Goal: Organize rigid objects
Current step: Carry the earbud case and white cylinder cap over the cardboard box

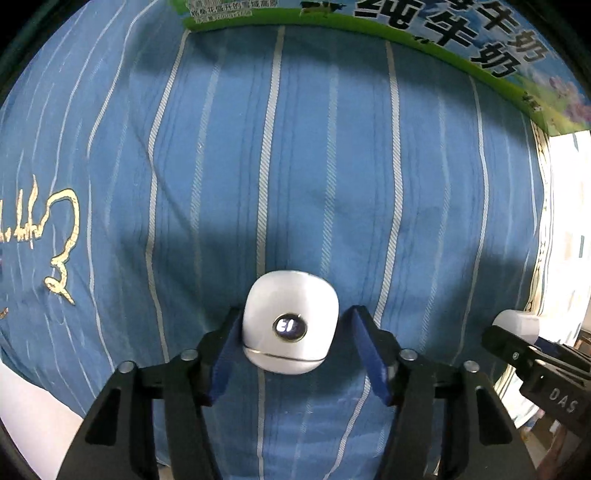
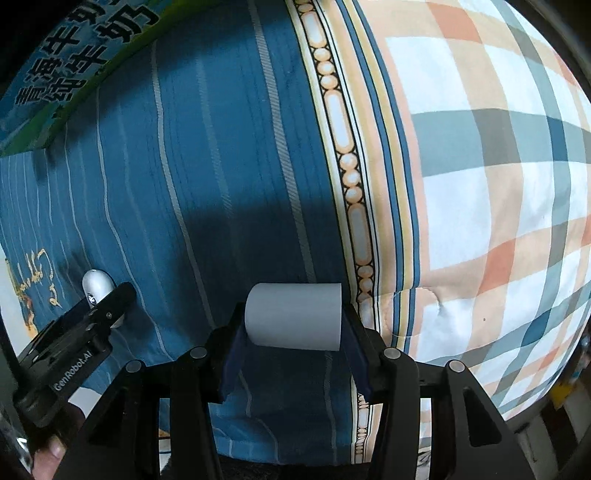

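My left gripper [image 1: 291,325] has its blue pads around a white rounded case [image 1: 290,321] with a small round dark display, on the blue striped sheet [image 1: 295,166]. The left pad touches it; a small gap shows at the right pad. My right gripper [image 2: 293,321] is shut on a white cylinder [image 2: 293,315], held by its two flat ends above the sheet [image 2: 221,166]. The right gripper with the cylinder [image 1: 517,325] shows at the right edge of the left wrist view. The left gripper [image 2: 92,314] and the case [image 2: 96,284] show at the left of the right wrist view.
A milk carton box [image 1: 424,26] with green edge and Chinese print lies at the far end; it also shows in the right wrist view [image 2: 74,55]. A plaid quilt [image 2: 480,184] covers the right side beyond a patterned border [image 2: 347,147].
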`<state>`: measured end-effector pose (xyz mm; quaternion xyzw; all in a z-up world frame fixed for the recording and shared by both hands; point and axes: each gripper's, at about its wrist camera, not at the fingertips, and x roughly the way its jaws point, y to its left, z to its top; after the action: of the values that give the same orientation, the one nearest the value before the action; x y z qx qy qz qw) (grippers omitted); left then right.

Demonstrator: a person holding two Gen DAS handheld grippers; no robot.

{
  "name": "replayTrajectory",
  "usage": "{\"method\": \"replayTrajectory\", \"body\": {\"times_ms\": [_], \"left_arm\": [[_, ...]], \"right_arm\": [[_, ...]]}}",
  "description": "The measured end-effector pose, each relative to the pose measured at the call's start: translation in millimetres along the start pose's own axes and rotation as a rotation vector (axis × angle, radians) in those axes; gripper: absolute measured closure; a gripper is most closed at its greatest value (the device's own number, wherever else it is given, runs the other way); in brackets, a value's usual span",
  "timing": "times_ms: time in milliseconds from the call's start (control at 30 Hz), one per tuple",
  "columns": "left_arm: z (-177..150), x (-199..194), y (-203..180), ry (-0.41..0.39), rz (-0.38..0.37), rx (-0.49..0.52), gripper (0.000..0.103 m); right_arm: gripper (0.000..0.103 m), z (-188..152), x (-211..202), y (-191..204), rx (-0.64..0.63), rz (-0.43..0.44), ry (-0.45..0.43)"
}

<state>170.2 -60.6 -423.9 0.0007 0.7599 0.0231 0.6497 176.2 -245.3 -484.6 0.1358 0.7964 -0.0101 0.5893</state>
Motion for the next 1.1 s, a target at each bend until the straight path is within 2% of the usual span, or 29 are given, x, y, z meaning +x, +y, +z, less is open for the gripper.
{"method": "replayTrajectory", "body": {"times_ms": [67, 167, 400, 667, 800, 1033, 1100], "left_arm": [[-7, -4, -16, -0.008, 0.015, 0.009, 0.06], [-16, -5, -29, -0.031, 0.044, 0.018, 0.059], [-25, -10, -22, -0.027, 0.0, -0.025, 0.06], [-31, -33, -6, -0.054, -0.04, -0.021, 0.06], [-43, -65, -13, -0.102, -0.073, 0.003, 0.06], [-61, -145, -20, -0.228, -0.138, 0.039, 0.06], [-56, -162, -20, -0.258, -0.146, 0.048, 0.06]], "right_arm": [[0.054, -7, 1, 8, -0.019, -0.031, -0.017], [0.054, -9, -1, 12, -0.039, -0.07, -0.035], [0.055, -19, -11, 24, -0.08, -0.113, -0.052], [0.056, -46, -19, 45, -0.115, -0.074, -0.072], [0.056, -66, -52, 45, -0.144, -0.031, -0.109], [0.056, -93, -129, 40, -0.19, -0.028, -0.236], [0.056, -94, -152, 40, -0.196, -0.031, -0.28]]}}
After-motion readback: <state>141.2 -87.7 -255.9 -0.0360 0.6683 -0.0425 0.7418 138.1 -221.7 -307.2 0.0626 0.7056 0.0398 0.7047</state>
